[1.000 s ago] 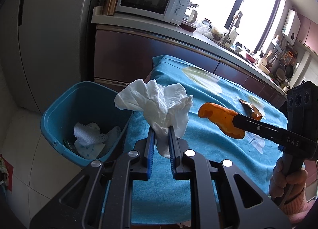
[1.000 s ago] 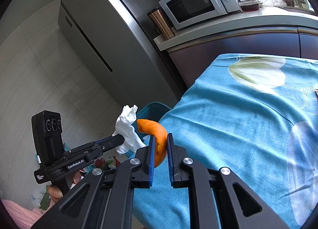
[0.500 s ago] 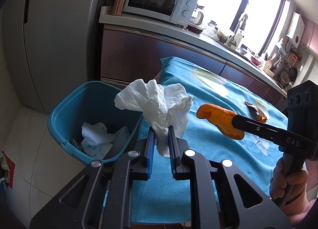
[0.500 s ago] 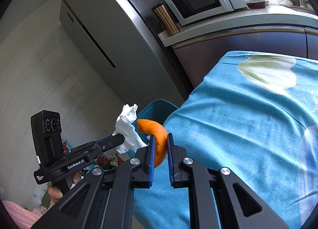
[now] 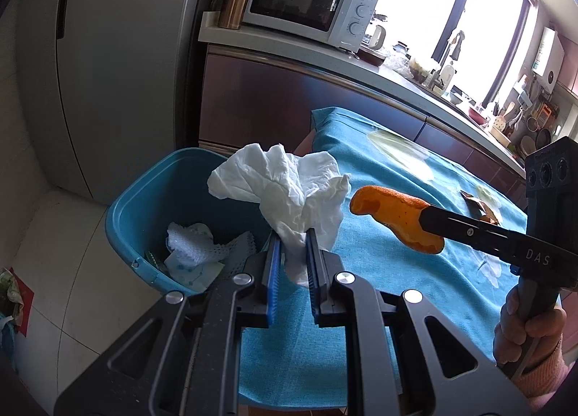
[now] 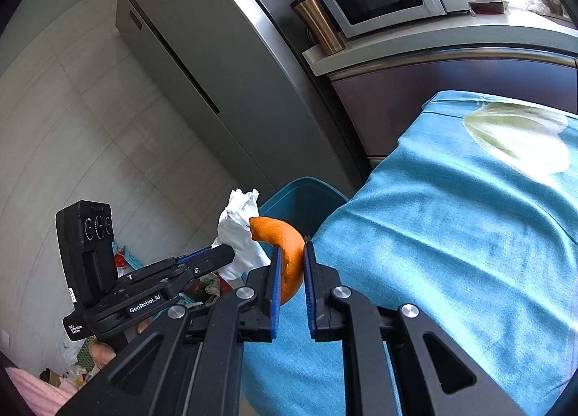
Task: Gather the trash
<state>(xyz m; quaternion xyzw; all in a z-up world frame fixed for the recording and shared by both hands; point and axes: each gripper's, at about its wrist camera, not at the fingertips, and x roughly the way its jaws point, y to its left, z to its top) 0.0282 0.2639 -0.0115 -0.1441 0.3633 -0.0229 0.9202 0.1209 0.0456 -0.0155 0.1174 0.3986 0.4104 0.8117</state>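
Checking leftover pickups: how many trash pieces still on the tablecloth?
1: a brown scrap far on the blue tablecloth, beyond the right gripper, which may hide more.

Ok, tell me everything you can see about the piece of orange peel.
The curved piece of orange peel is bright orange with a pebbled outer skin and a smoother, paler inner side at its rounded tip. It bends like an arc, as the right wrist view shows. The right gripper is shut on its lower part, holding it in the air above the edge of the blue tablecloth, beside the crumpled white tissue. Only the gripper's blue pads touch it. The blue plastic bin sits lower, to its left.
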